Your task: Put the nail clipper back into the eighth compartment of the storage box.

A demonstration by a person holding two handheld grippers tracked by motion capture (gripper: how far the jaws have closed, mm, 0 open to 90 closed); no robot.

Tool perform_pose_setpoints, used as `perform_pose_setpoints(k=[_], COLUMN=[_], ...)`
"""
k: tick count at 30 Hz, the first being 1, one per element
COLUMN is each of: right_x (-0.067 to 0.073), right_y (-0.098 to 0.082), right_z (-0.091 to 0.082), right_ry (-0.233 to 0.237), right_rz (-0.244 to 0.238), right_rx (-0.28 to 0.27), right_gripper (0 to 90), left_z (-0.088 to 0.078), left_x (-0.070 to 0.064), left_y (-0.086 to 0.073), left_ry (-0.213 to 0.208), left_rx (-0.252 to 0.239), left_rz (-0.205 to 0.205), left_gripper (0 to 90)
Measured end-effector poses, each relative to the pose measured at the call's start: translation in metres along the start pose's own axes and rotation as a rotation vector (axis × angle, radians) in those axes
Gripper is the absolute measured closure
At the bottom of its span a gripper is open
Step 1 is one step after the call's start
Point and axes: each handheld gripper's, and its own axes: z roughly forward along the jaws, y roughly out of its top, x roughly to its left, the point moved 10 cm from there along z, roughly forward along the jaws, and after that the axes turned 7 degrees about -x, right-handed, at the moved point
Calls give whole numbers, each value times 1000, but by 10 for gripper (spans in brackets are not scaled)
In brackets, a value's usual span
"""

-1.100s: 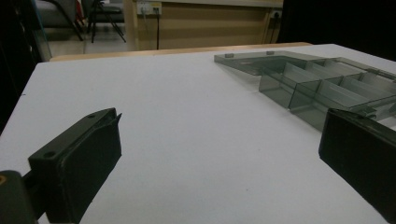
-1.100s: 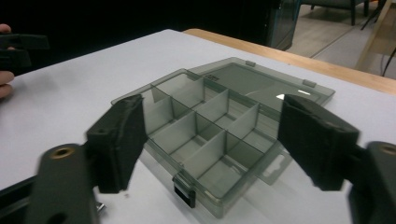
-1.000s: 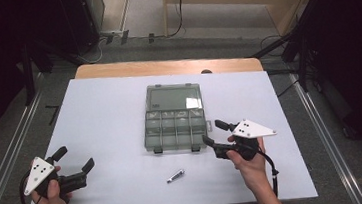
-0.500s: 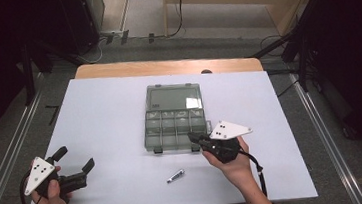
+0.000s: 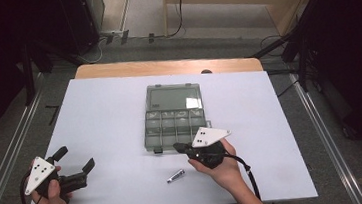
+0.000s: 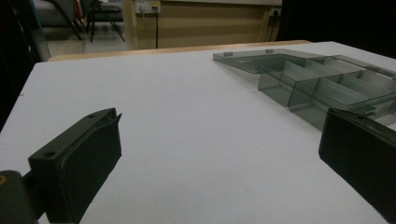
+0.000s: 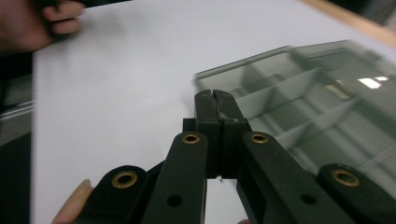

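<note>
Right gripper (image 5: 179, 147), jaws pressed together on nothing, sits at the front edge of the open compartment box (image 5: 174, 115) mid-table. Left gripper (image 5: 77, 163), jaws spread, rests at the table's near-left. Part the right jaws before descending on the small metal piece (image 5: 175, 176) just beside it.

A small metal object (image 5: 175, 176) lies near the counter's (image 5: 105, 114) front edge, too small to identify. In the right gripper view, the clear compartment box (image 7: 327, 98) is blurred and cut off by the right edge, so its contents cannot be told. In the left gripper view, the left gripper (image 6: 219, 154) has its right jaw cut off at the frame's corner, hiding part of the box.
</note>
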Motion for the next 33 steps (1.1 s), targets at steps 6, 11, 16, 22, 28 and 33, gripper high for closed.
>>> perform_pose_setpoints(k=[6,11,16,22,28,33], right_x=[13,27,38,49,54,60], right_y=[-10,-25,-36,-49,-58,-64], right_z=[5,10,16,24,29,31], right_ry=[39,96,154,174,200,238], right_rz=[-32,-34,-53,-117,-131,-145], right_rx=[41,104,161,225,262,284], right_gripper=[900,900,900,900,900,900], left_z=[1,1,1,1,1,1], left_x=[0,1,0,0,1,1], left_y=[0,0,0,-1,-1,-1], left_ry=[-4,-4,-5,-4,-3,-1], left_rx=[5,4,6,10,10,10], left_rz=[5,-1,0,2,0,-2], left_gripper=[0,0,0,0,0,0])
